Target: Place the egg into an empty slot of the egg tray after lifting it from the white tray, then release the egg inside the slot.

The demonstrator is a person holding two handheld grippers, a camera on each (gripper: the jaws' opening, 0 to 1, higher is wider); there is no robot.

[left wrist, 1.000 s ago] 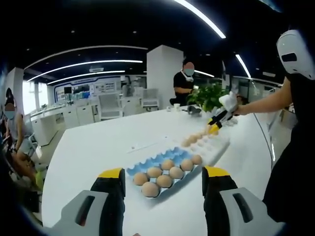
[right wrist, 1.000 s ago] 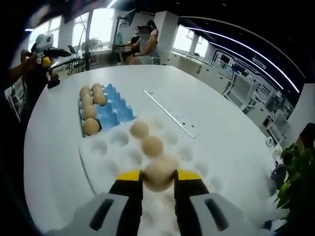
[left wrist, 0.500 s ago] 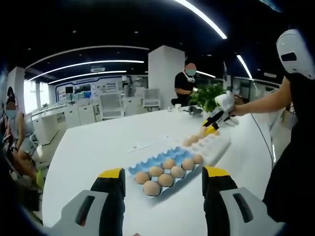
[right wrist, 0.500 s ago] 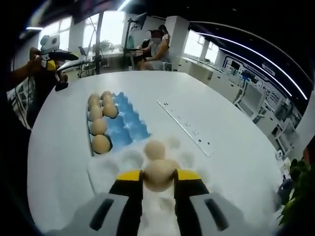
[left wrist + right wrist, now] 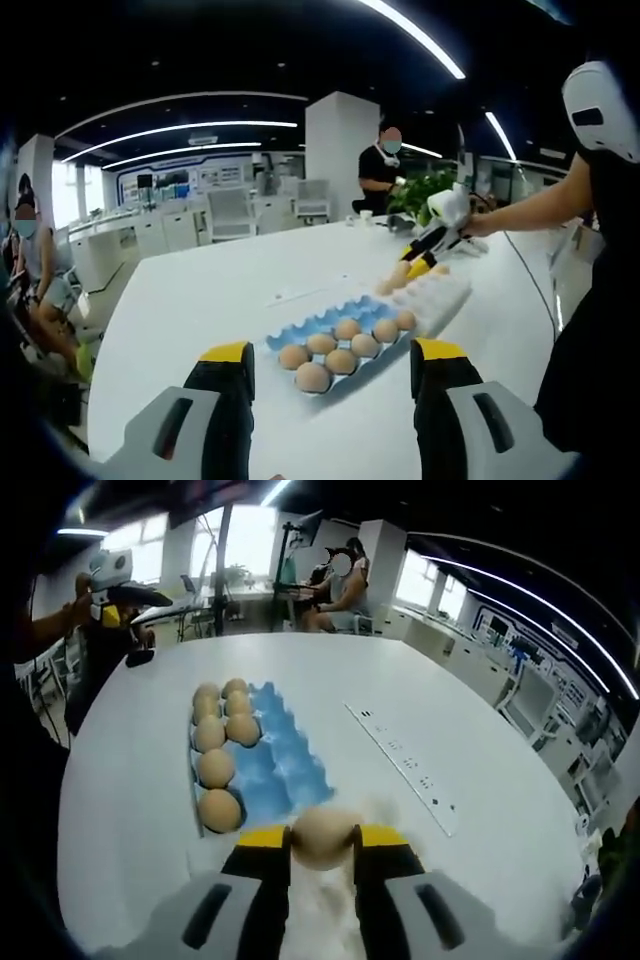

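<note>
Tan and held between the closed jaws of the right gripper (image 5: 321, 842), the egg (image 5: 321, 837) hung above the white tray (image 5: 440, 293), just beside the blue egg tray (image 5: 285, 770) with its six eggs, while the left gripper (image 5: 330, 362) stood open, empty.

Right gripper (image 5: 321, 840) carries egg (image 5: 322, 836) up off white tray (image 5: 440, 293), now nearing blue egg tray (image 5: 285, 770).

right gripper (image 5: 321, 841) jaws clamping egg (image 5: 321, 837), blue egg tray (image 5: 285, 770) beyond
</note>
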